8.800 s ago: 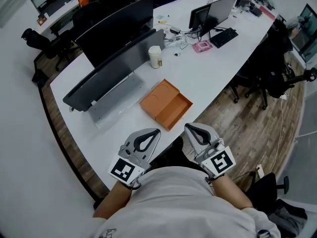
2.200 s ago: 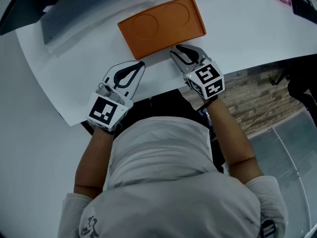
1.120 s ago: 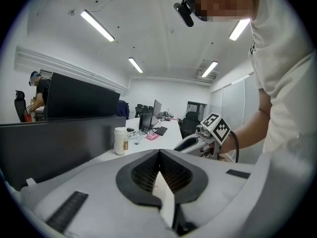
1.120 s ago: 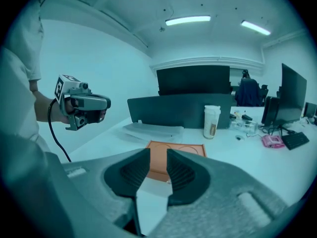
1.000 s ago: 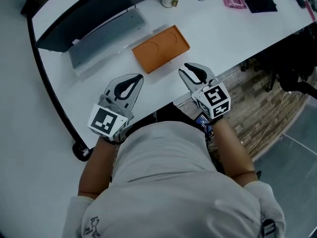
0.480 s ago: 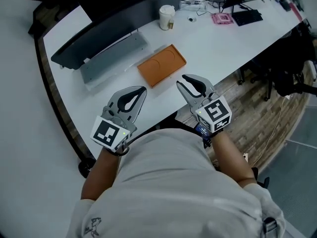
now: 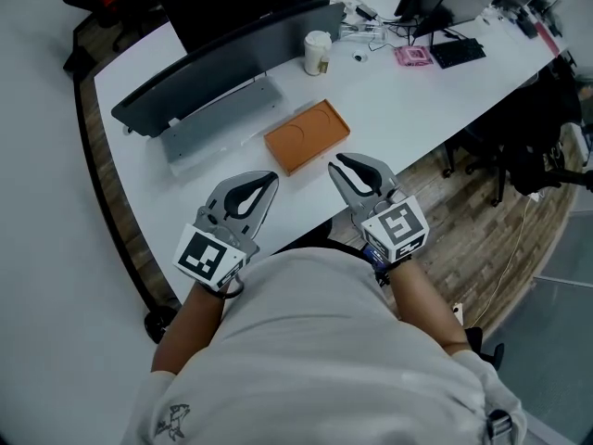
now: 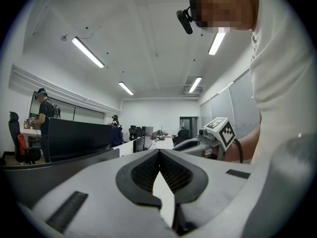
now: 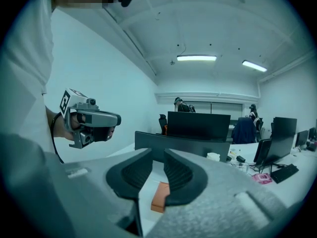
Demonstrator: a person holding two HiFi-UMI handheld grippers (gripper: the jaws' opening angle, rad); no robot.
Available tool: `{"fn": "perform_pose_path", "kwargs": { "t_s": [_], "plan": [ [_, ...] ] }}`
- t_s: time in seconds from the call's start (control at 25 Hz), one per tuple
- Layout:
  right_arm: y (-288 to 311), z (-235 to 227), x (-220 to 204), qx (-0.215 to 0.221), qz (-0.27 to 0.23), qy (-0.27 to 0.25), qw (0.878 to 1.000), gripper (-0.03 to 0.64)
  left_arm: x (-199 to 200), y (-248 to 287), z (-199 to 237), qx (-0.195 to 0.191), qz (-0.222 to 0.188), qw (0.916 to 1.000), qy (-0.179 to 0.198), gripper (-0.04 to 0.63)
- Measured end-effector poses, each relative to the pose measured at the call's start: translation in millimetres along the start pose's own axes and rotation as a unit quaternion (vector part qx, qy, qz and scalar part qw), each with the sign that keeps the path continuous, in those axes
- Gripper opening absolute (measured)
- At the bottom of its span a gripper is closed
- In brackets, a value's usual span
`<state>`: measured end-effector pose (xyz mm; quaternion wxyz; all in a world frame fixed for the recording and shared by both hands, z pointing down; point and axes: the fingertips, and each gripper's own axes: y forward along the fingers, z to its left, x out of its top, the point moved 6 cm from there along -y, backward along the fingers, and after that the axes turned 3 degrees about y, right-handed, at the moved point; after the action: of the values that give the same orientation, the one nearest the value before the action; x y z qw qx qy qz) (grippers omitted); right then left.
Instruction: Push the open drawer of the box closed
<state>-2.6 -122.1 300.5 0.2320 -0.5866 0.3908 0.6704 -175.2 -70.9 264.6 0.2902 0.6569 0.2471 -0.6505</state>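
We see the long white table (image 7: pixel 408 109) curving across the room, with a dark screen (image 7: pixel 232 40) standing along its far side. The orange box (image 7: pixel 307 136) lies flat on the table near its front edge. From above it is one plain block with two round dents in its top, and no drawer sticks out of it.

Both tongs are held in the air in front of the person's chest, near the table's front edge. They are well apart from the box and touch nothing.

The left tongs (image 7: pixel 273 176) are closed. In their own view the tips (image 8: pixel 158 151) meet, and nothing sits between the ribbed pads.

The right tongs (image 7: pixel 336 162) have just been closing and now stand only a narrow slit apart (image 9: pixel 157 156). Nothing is between them (the box (image 9: pixel 159 197) shows through the gap, but it lies far off on the table).

Each pair of tongs carries a cube with black-and-white square patterns, left (image 7: pixel 204 256) and right (image 7: pixel 398 223), and these hold no letters. A paper cup (image 7: pixel 317 52) stands by the screen, and any print on it is too small for us to read.
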Motion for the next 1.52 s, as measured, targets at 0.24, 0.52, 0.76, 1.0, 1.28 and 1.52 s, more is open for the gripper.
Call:
{"fn": "perform_pose_path", "kwargs": {
  "t_s": [0.24, 0.52, 0.76, 1.0, 1.28, 1.52],
  "plan": [
    [-14, 22, 7, -0.01, -0.002, -0.013, 1.0, 0.043, 5, -22, -8, -0.005, -0.013, 0.9999, -0.004, -0.002],
    [-41, 63, 3, -0.026, 0.005, -0.023, 0.999, 0.003, 3, -52, -30, -0.029, -0.021, 0.9993, -0.015, -0.002],
    [-69, 88, -11, -0.036, 0.019, -0.017, 0.999, 0.003, -8, -64, -55, -0.05, -0.023, 0.998, -0.032, -0.002],
    [-107, 88, -16, -0.044, 0.02, -0.028, 0.998, 0.003, -8, -57, -84, -0.058, -0.03, 0.9973, -0.033, -0.002],
    [-153, 81, -22, -0.015, 0.015, -0.014, 1.0, 0.003, 4, -41, -130, -0.04, -0.035, 0.998, -0.033, -0.002],
    [-208, 74, -39, 0.01, 0.014, -0.01, 1.0, 0.003, 1, -30, -189, -0.021, -0.025, 0.9988, -0.037, -0.002]
  ]
}}
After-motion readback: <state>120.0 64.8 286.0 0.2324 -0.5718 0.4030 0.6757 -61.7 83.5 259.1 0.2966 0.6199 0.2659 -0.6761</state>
